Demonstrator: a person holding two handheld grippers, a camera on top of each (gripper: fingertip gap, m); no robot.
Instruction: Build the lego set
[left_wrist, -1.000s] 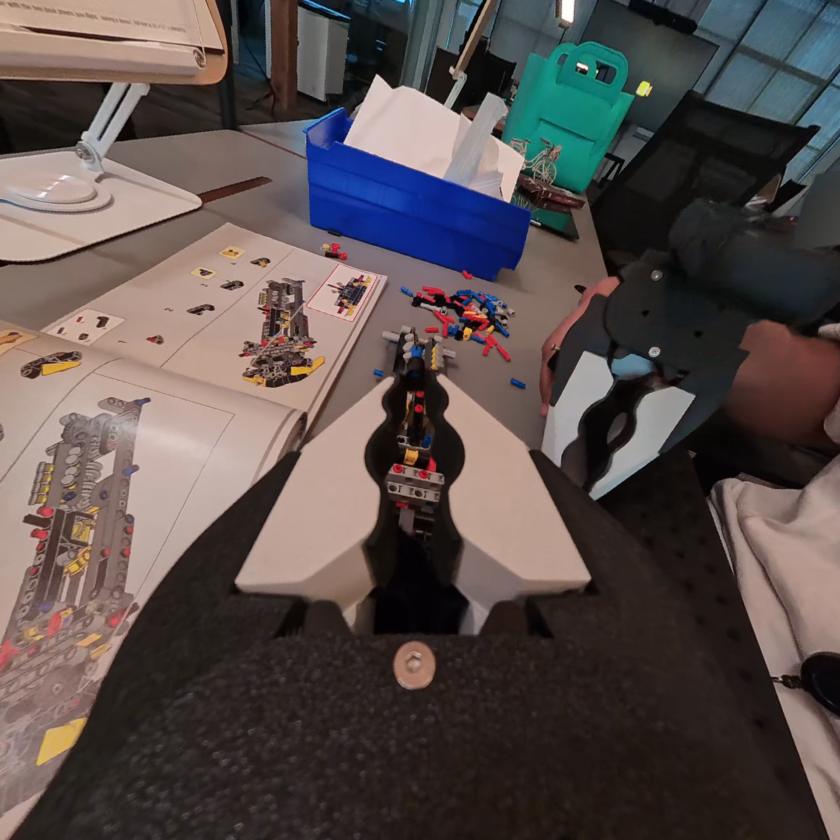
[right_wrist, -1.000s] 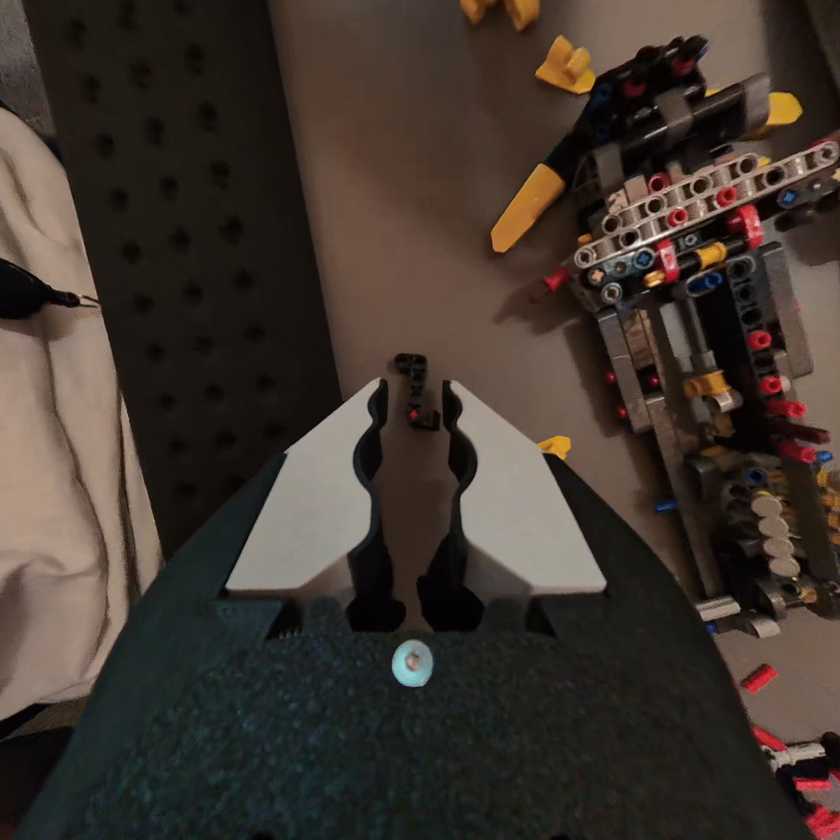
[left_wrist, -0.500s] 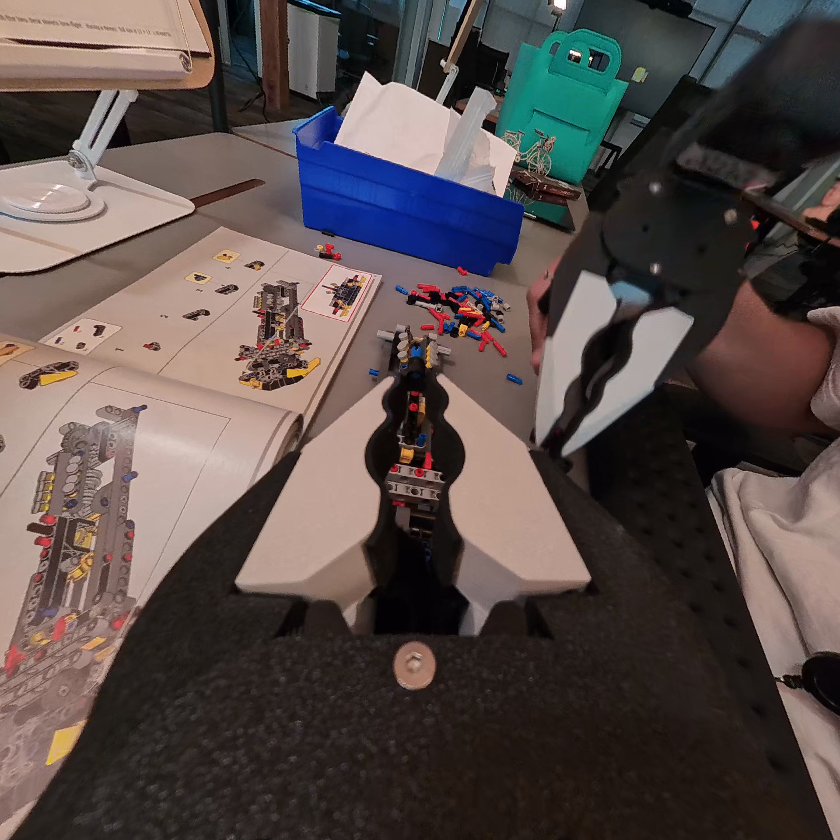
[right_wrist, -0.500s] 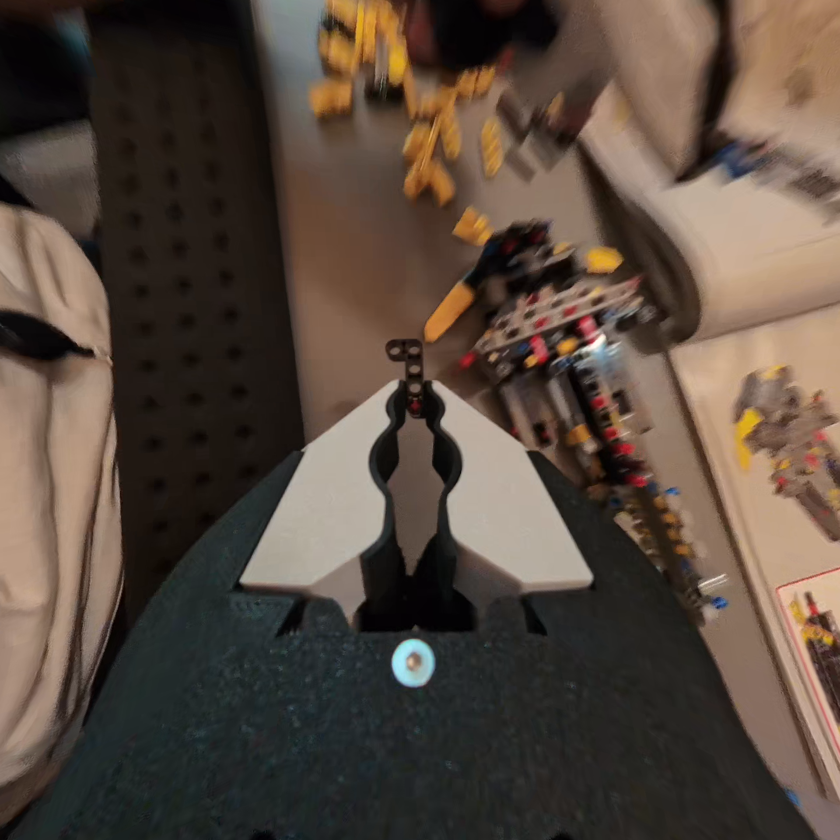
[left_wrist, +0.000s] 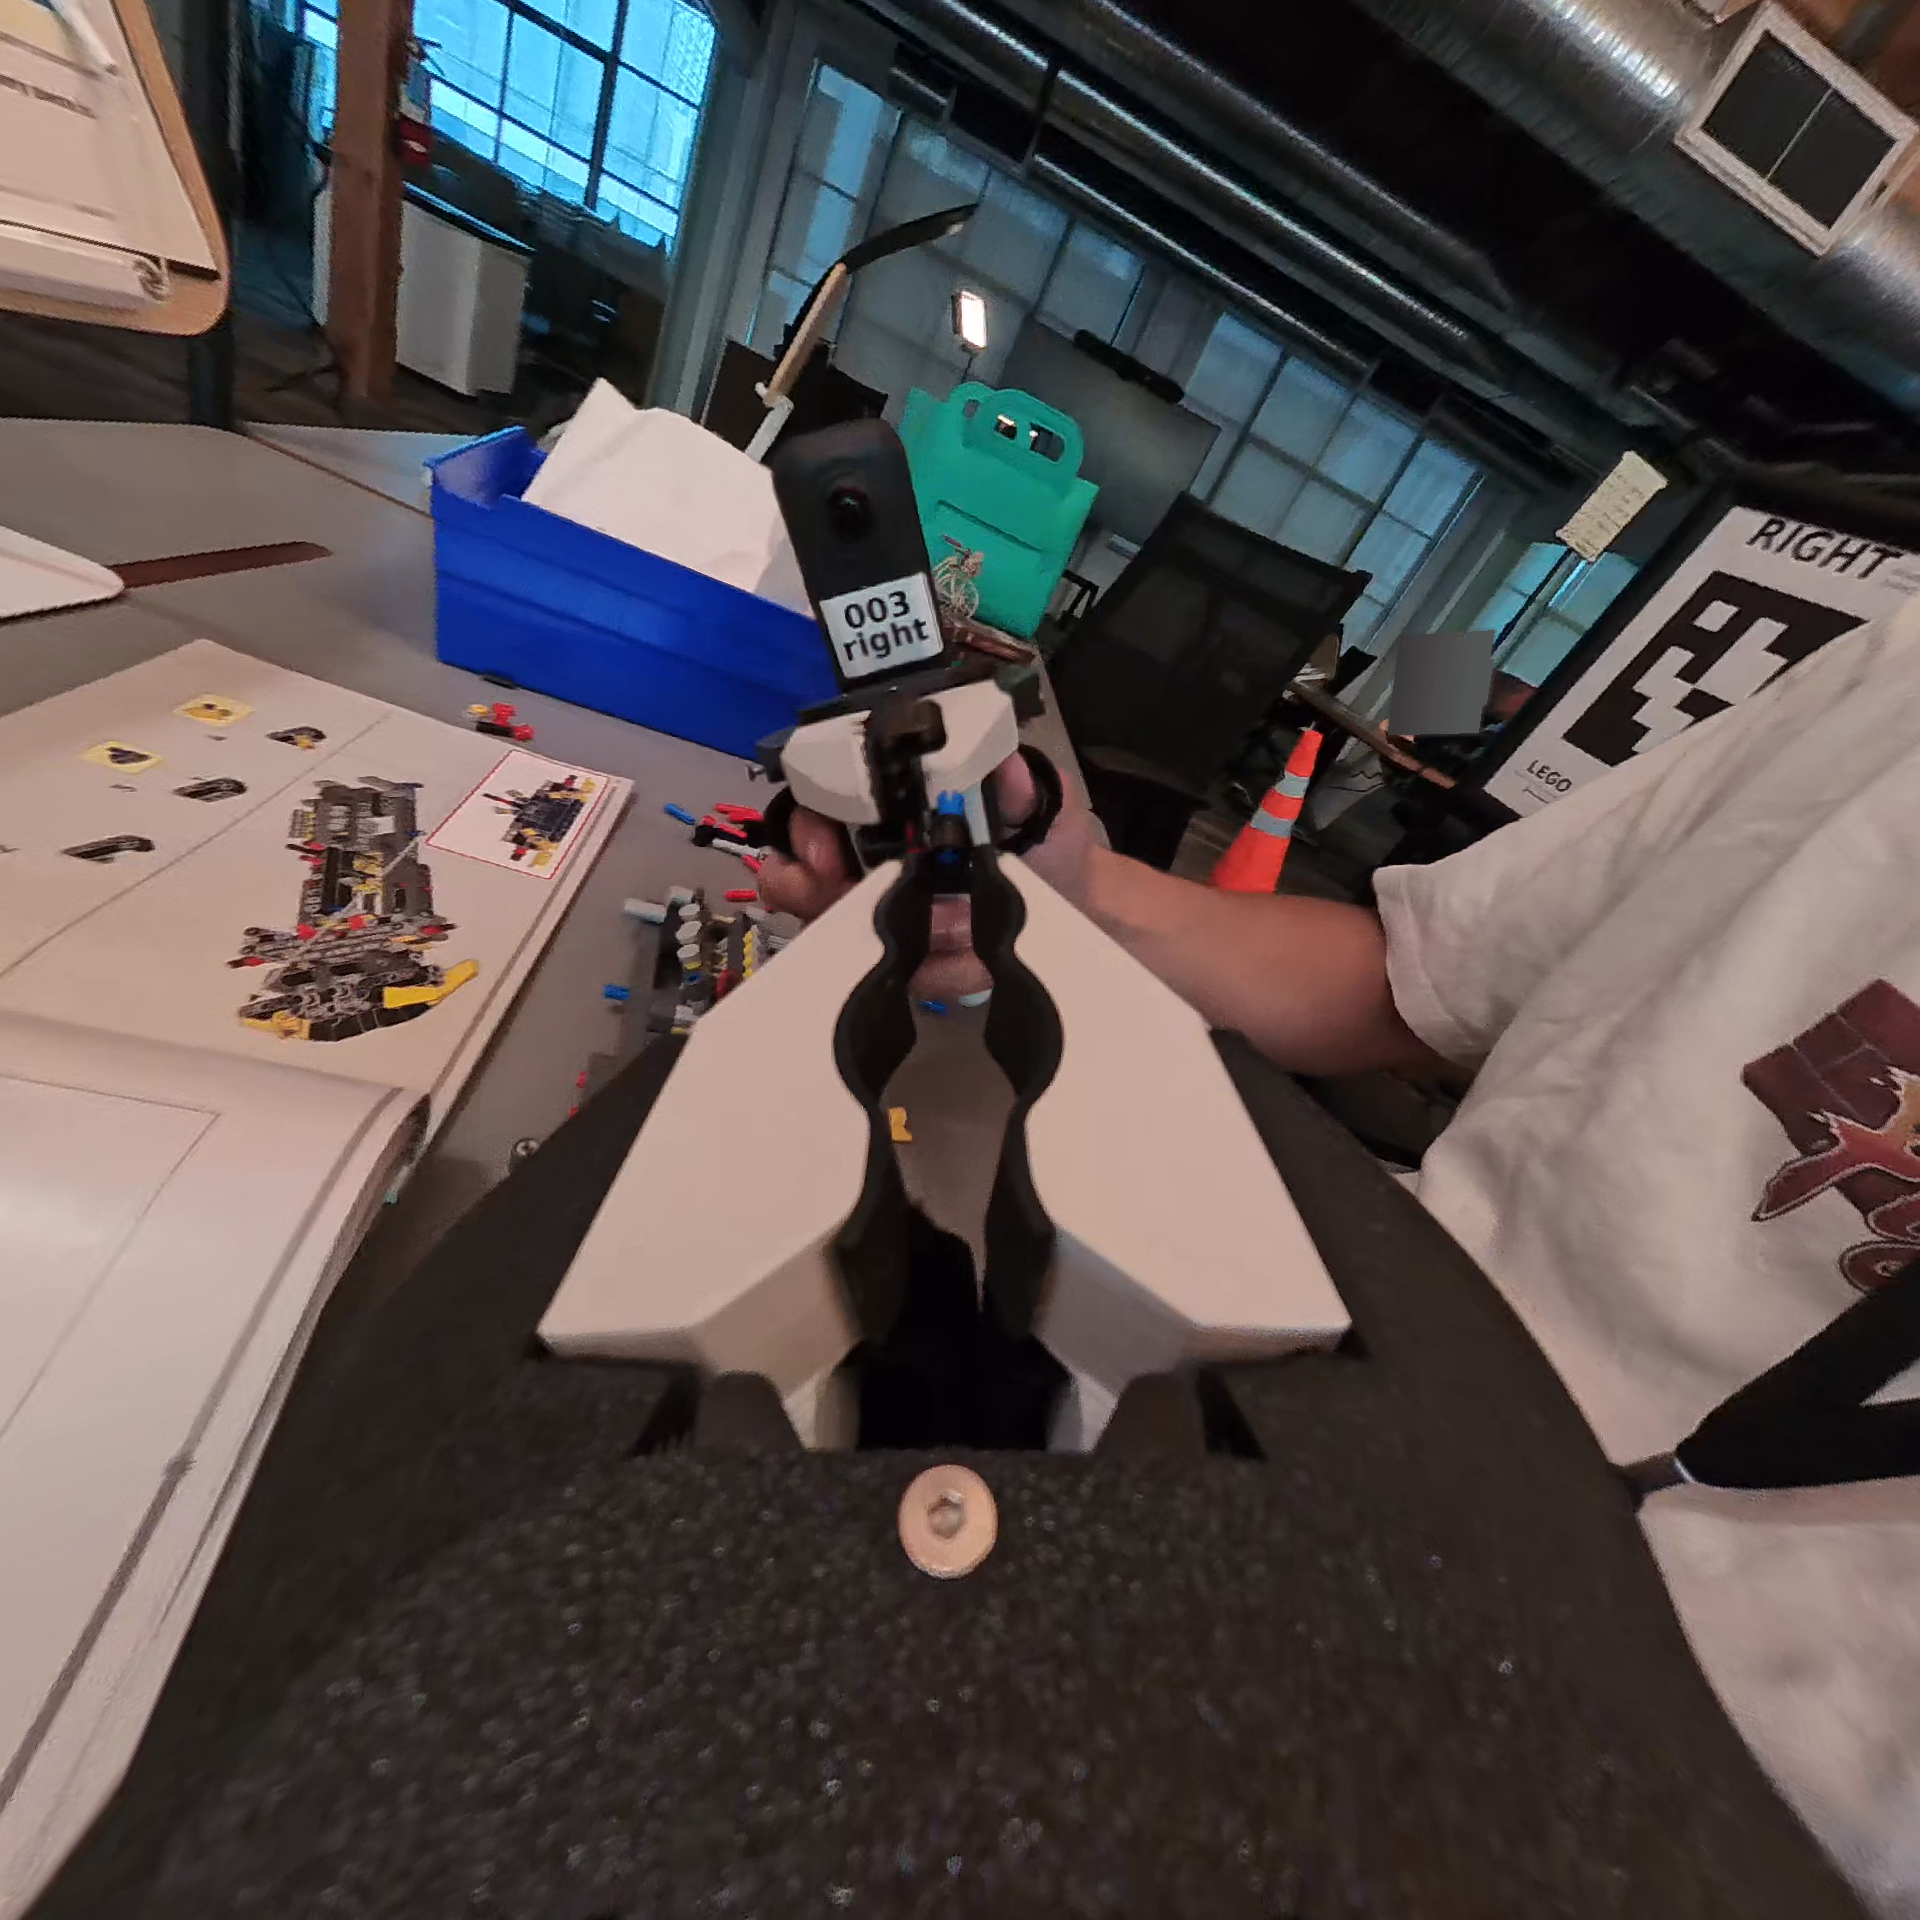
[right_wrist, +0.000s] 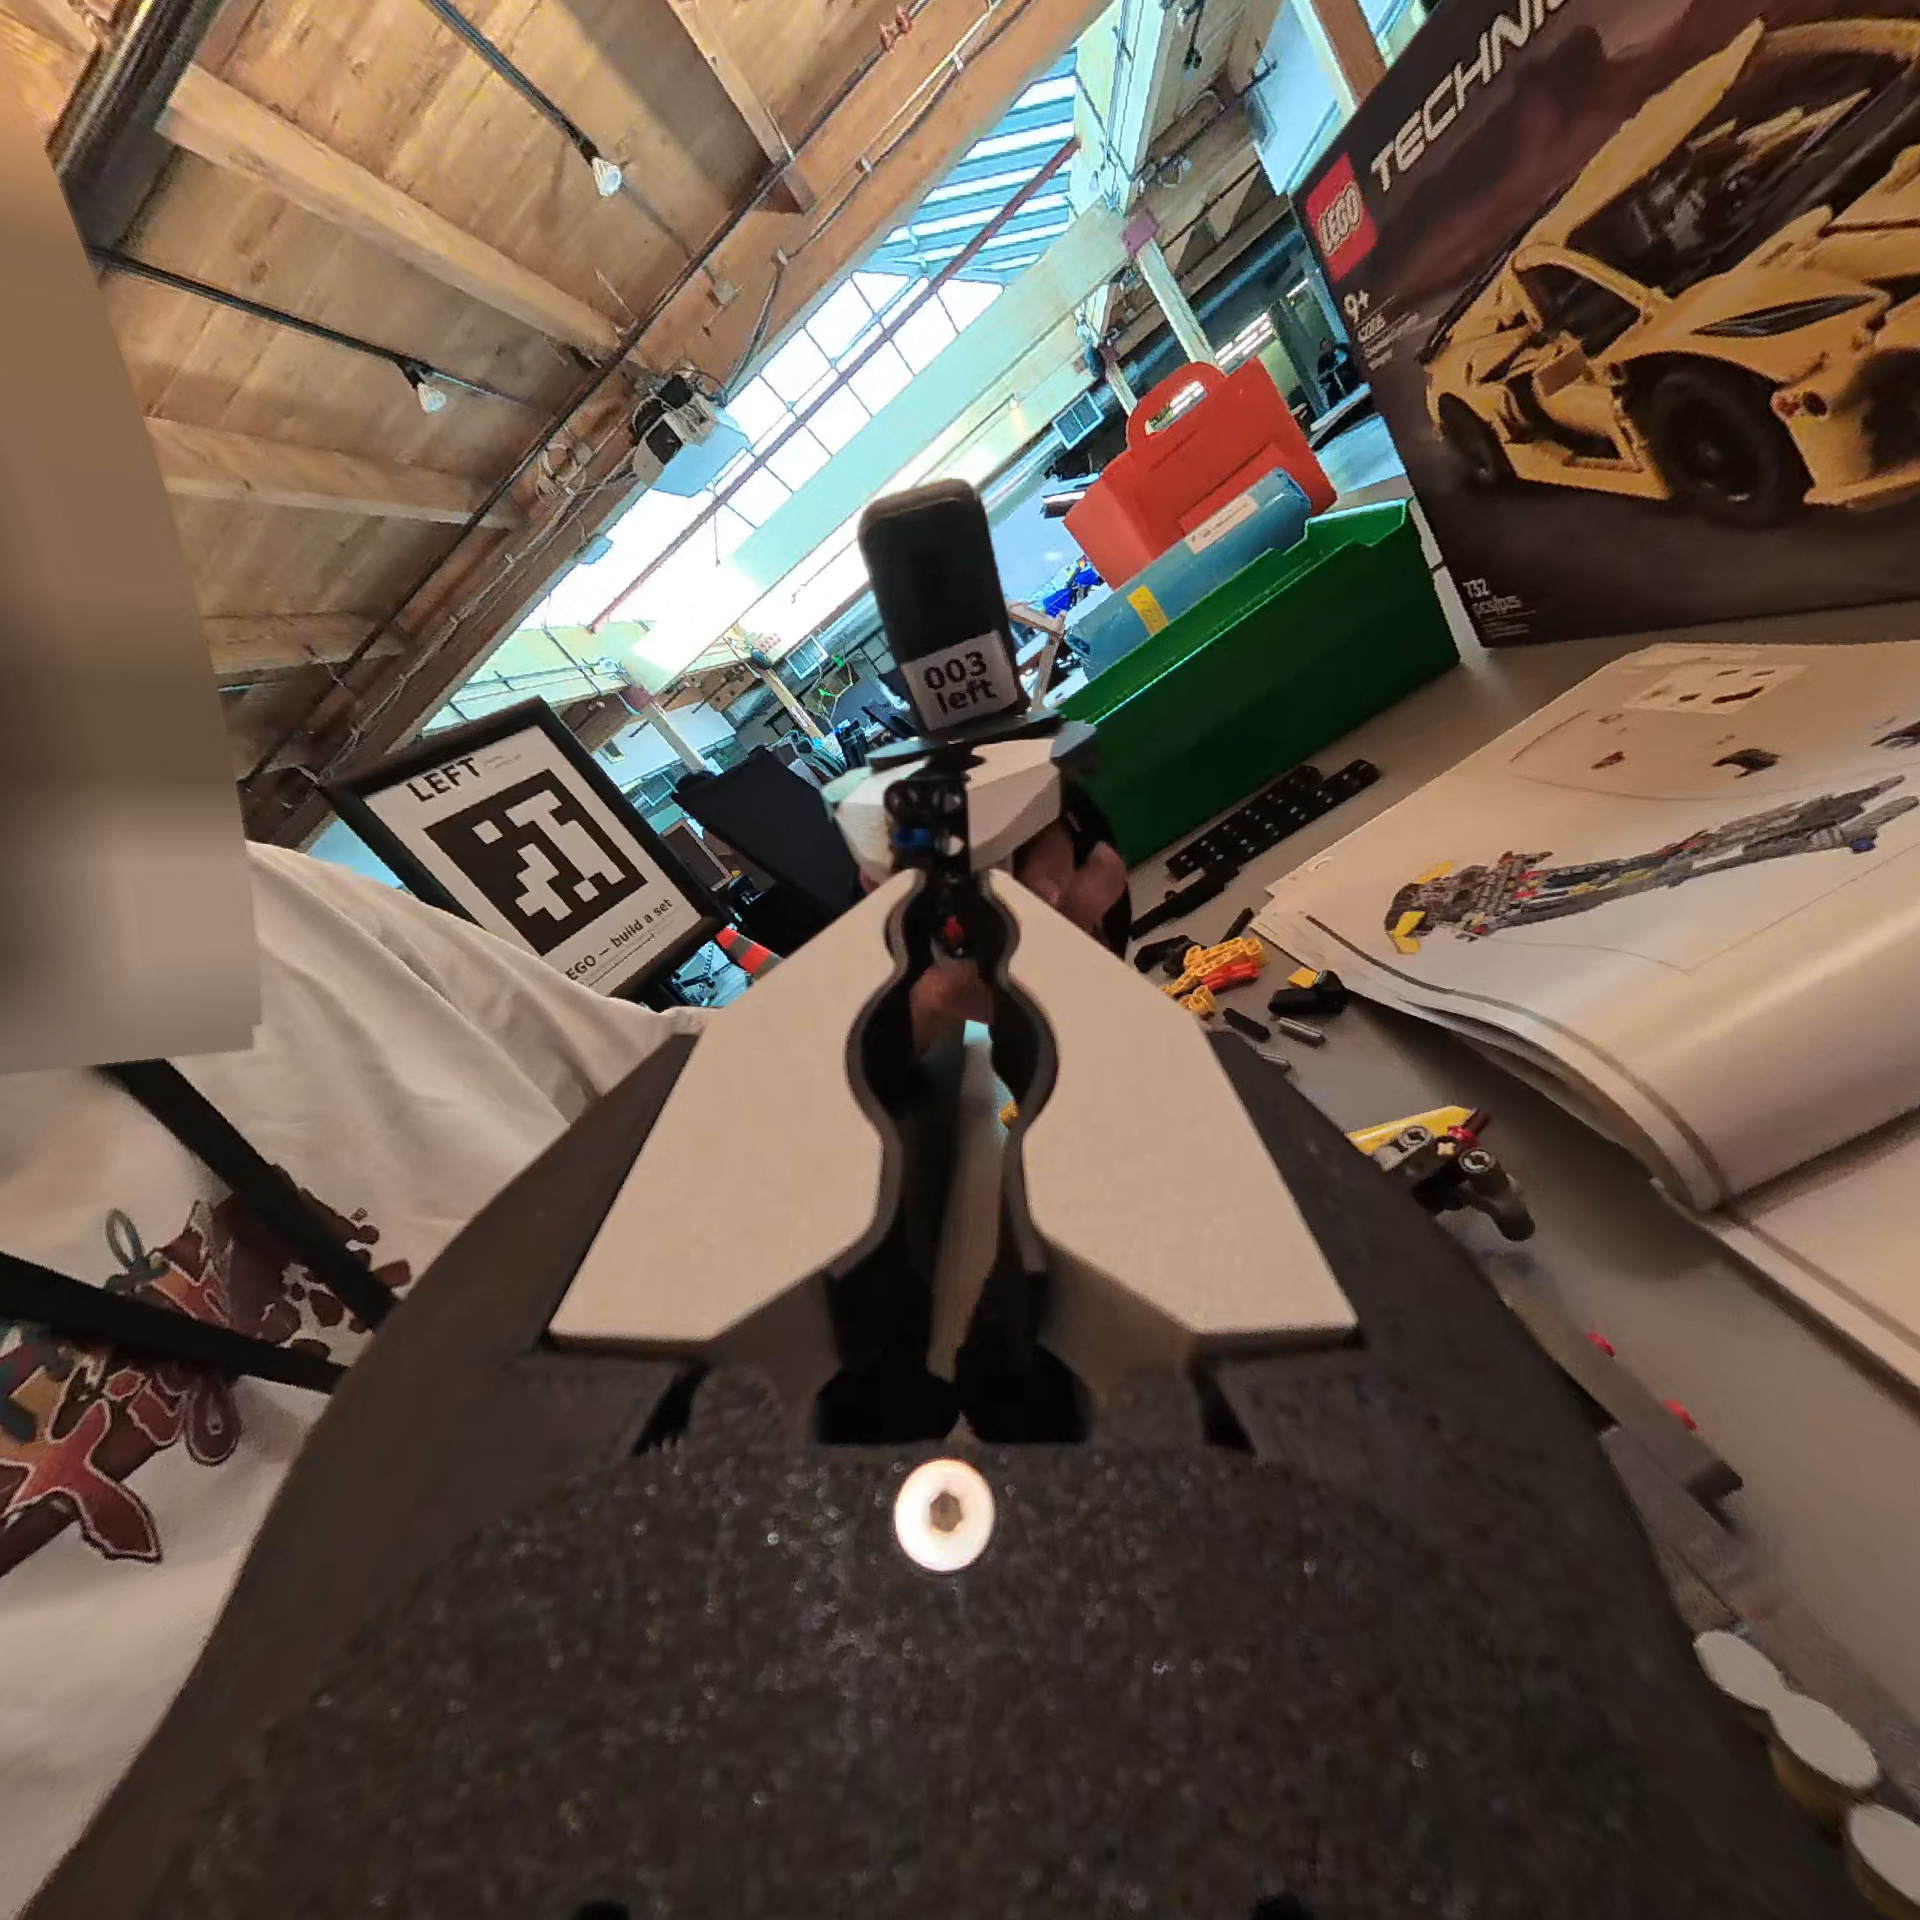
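Both grippers are raised off the table and point at each other, tips almost touching. My right gripper (right_wrist: 948, 896) is shut on a small black L-shaped beam (right_wrist: 943, 920) with a red pin; it also shows head-on in the left wrist view (left_wrist: 899, 774). My left gripper (left_wrist: 943, 878) is closed to a narrow gap and looks shut on a small blue pin piece (left_wrist: 945, 833); it also shows head-on in the right wrist view (right_wrist: 935, 821). The part-built grey and black chassis (left_wrist: 696, 945) lies on the table below, its yellow-tipped end in the right wrist view (right_wrist: 1439, 1148).
The open instruction booklet (left_wrist: 312, 883) (right_wrist: 1662, 935) lies beside the chassis. Loose pieces (left_wrist: 727, 821) (right_wrist: 1216, 961) are scattered on the table. A blue bin (left_wrist: 582, 613), a green bin (right_wrist: 1278, 644) and the set's box (right_wrist: 1662, 312) stand behind. A person in a white shirt (left_wrist: 1662, 935) sits close.
The right gripper shut on the black beam and lifted it from the table. The left gripper left the chassis and rose. Both now face each other in the air.
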